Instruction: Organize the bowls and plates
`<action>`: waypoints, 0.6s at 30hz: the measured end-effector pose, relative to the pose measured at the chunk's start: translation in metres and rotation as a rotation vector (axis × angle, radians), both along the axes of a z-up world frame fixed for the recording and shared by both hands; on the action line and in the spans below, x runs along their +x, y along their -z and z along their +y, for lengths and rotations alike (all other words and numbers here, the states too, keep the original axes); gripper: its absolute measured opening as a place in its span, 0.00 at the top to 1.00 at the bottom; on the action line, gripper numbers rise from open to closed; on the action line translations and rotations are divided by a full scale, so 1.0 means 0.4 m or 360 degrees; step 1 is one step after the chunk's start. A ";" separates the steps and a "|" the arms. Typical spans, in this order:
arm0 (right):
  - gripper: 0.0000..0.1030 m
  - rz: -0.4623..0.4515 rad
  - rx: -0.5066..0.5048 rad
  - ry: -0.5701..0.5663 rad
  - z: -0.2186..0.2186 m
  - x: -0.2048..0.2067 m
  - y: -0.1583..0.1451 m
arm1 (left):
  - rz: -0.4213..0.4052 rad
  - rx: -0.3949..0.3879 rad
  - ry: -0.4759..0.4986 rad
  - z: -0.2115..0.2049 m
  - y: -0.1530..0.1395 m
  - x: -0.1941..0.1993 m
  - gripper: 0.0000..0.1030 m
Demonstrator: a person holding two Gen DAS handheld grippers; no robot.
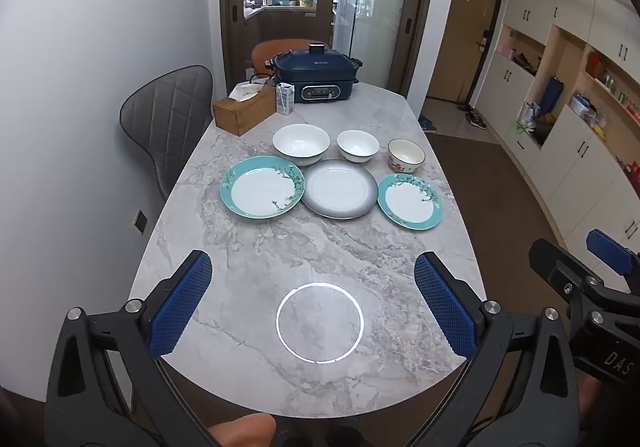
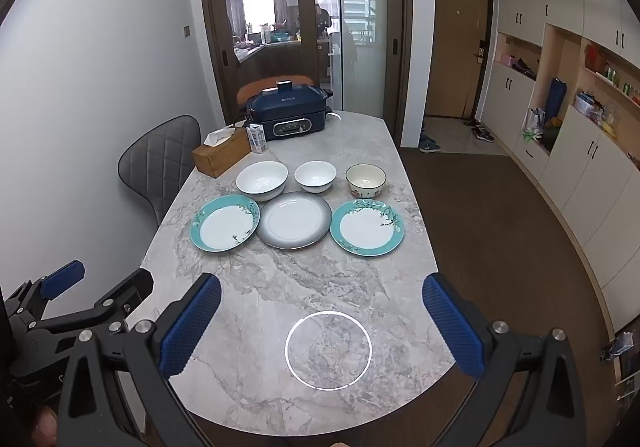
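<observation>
We find both grippers, left (image 1: 312, 299) and right (image 2: 322, 323), with jaws released over bare desk (image 1: 280, 247). Three plates (image 1: 339, 188) front three bowls (image 1: 301, 144) mid-desk. Beyond stand a tissue box (image 1: 244, 109) and electric cooker (image 1: 316, 77); nothing obstructs.

Both wrist cams tilt down, share table (image 1: 248, 271).

— The oval grey-veined marble table (image 1: 320, 247) looks polished; a ring of light reflects at its six-o'clock end.

— The glazed white ceramic bowls (image 1: 301, 144) and teal-rimmed plates (image 1: 262, 186) shine too, the round grey plate (image 1: 339, 188) more satiny.

— At eleven o'clock, a matt wooden tissue box (image 1: 243, 109); beside the table a quilted grey leather-look chair (image 1: 170, 115).

— The grippers' blue pads (image 2: 190, 325) look knurled, rubbery.
</observation>
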State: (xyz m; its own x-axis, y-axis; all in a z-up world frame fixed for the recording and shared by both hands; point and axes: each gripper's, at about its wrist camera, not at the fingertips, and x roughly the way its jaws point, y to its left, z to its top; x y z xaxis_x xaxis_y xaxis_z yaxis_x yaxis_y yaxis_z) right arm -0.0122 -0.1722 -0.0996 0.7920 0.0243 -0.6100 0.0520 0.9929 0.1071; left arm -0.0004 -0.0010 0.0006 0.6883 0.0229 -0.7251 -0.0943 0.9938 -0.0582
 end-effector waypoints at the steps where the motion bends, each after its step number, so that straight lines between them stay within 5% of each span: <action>1: 0.00 0.0009 0.0004 -0.0001 0.000 0.000 0.000 | 0.0008 -0.0025 0.0002 0.001 0.001 0.001 0.00; 18: 0.00 0.0011 -0.0009 0.0002 0.001 0.000 0.000 | 0.0012 -0.0007 0.0000 0.000 0.004 0.000 0.00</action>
